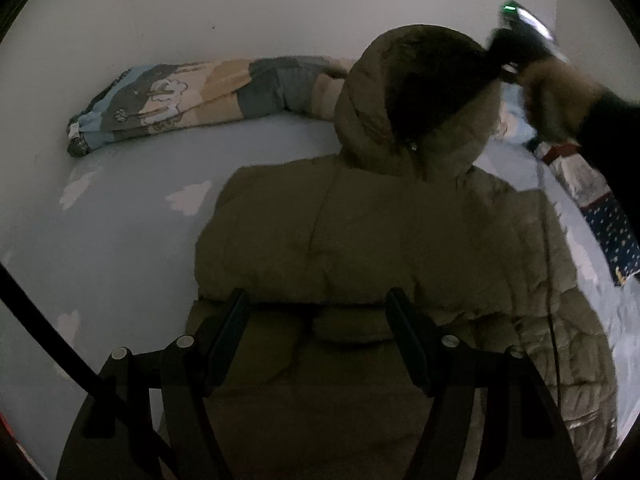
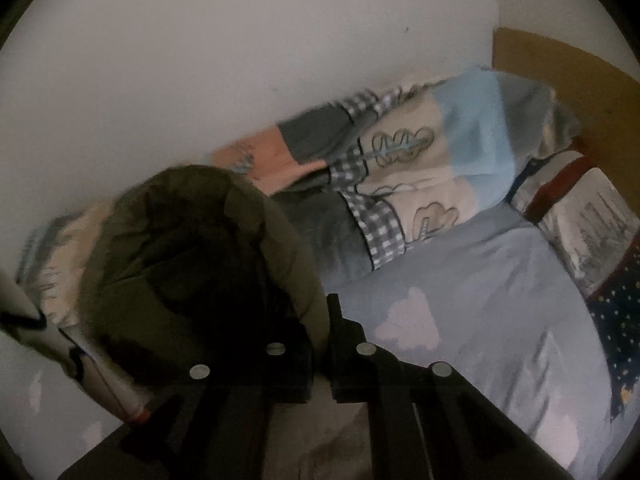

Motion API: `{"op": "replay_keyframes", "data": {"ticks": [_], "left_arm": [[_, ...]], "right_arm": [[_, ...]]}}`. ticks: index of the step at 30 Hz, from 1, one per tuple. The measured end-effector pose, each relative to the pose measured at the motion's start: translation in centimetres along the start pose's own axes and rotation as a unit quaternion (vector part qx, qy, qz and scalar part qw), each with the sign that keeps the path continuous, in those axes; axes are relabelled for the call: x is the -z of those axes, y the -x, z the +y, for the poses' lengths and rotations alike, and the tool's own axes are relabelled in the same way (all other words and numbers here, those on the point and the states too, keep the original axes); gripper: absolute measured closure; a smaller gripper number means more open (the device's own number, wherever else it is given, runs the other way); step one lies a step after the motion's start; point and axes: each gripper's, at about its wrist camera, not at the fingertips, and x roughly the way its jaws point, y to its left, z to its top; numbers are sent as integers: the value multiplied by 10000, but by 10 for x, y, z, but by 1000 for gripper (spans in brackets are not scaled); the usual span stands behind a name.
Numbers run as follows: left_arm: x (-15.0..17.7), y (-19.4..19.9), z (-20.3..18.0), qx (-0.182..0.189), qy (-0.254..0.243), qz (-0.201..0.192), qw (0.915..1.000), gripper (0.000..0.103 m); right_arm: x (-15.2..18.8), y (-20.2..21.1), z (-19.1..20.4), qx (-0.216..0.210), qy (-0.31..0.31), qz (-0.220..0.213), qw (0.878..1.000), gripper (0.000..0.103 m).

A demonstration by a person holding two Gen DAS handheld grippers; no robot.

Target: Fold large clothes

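An olive puffer jacket lies flat on the bed, its hood toward the wall. My left gripper is open over the jacket's lower body, and its fingers straddle a puffy fold without closing on it. My right gripper, held by a hand, grips the hood's right rim and lifts it. In the right wrist view the hood fills the left, and my right gripper is shut on its edge with a narrow gap between the fingers.
The light blue sheet with a cloud print covers the bed. A rolled patchwork quilt lies along the white wall. Pillows sit at the right, in front of a brown headboard.
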Motion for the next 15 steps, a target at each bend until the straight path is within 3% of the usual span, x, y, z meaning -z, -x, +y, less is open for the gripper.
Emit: {"op": "replay_keyframes", "data": {"ticks": [5, 9, 12, 15], "left_arm": [[-6, 18, 9, -89, 110, -234, 9996, 34], [-12, 29, 19, -170, 260, -405, 9987, 34], [-18, 35, 30, -309, 431, -545, 9971, 34], [-20, 39, 39, -385, 574, -597, 9958, 34]], "right_arm": [[55, 111, -17, -535, 136, -285, 9981, 98], [144, 182, -24, -620, 397, -399, 9965, 98], [214, 188, -34, -283, 626, -238, 9974, 98], [261, 158, -52, 35, 511, 67, 9987, 98]]}}
